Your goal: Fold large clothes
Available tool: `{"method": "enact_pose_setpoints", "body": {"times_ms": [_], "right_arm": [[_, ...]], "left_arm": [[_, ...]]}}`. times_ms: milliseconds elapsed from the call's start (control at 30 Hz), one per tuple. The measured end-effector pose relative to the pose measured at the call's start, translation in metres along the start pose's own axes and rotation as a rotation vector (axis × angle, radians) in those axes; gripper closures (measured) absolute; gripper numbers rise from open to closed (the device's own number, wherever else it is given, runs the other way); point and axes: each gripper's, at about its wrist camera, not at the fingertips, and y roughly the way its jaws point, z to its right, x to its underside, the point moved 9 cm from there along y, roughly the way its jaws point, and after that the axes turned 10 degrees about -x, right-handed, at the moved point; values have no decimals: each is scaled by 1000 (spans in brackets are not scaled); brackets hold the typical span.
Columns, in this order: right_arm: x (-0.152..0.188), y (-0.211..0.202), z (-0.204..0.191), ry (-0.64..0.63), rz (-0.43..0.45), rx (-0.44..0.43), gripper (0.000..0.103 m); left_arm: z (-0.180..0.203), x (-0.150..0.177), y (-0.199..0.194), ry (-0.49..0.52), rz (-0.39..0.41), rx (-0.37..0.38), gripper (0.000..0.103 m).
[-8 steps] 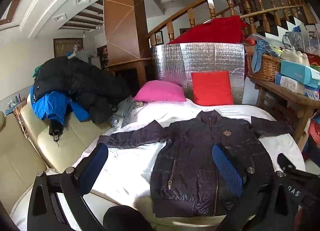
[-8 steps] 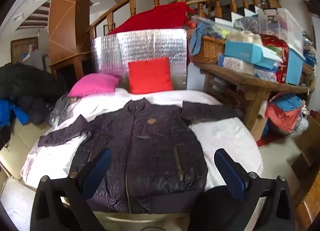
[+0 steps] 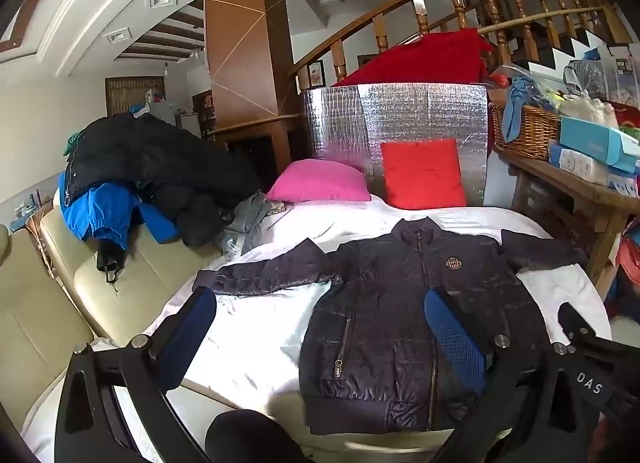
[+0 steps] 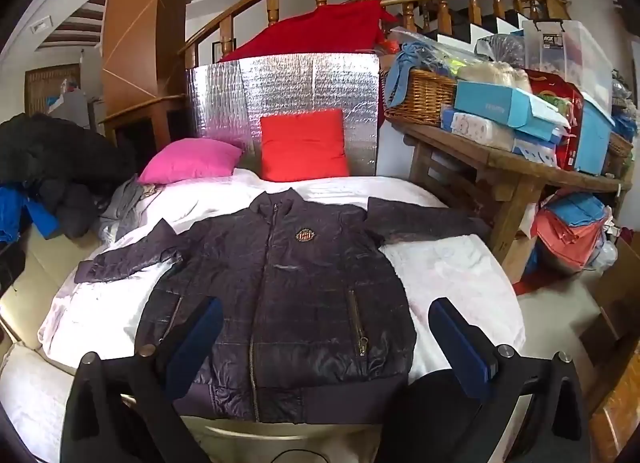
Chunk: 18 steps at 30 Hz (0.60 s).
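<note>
A dark quilted jacket (image 3: pixel 400 303) lies flat and zipped on the white bed cover (image 3: pixel 256 335), front up, both sleeves spread out sideways. It also shows in the right wrist view (image 4: pixel 288 295). My left gripper (image 3: pixel 320 323) is open and empty, held above the near edge of the bed, over the jacket's left half. My right gripper (image 4: pixel 326 339) is open and empty, held above the jacket's hem. Part of the right gripper's black body (image 3: pixel 592 363) shows at the right of the left wrist view.
A pink pillow (image 3: pixel 320 183) and a red pillow (image 3: pixel 422 175) lean on a silver foil panel (image 3: pixel 396 115) at the bed's head. A pile of coats (image 3: pixel 140 175) lies on a cream sofa (image 3: pixel 80 303) at left. A cluttered wooden table (image 4: pixel 500 167) stands at right.
</note>
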Motion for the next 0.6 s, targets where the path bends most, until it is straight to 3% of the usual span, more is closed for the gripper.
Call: {"method": "enact_pose_setpoints", "body": {"times_ms": [600], "right_arm": [[-11, -25, 4, -42, 78, 47, 0]], "left_arm": [[14, 5, 0, 17, -9, 35, 0]]}}
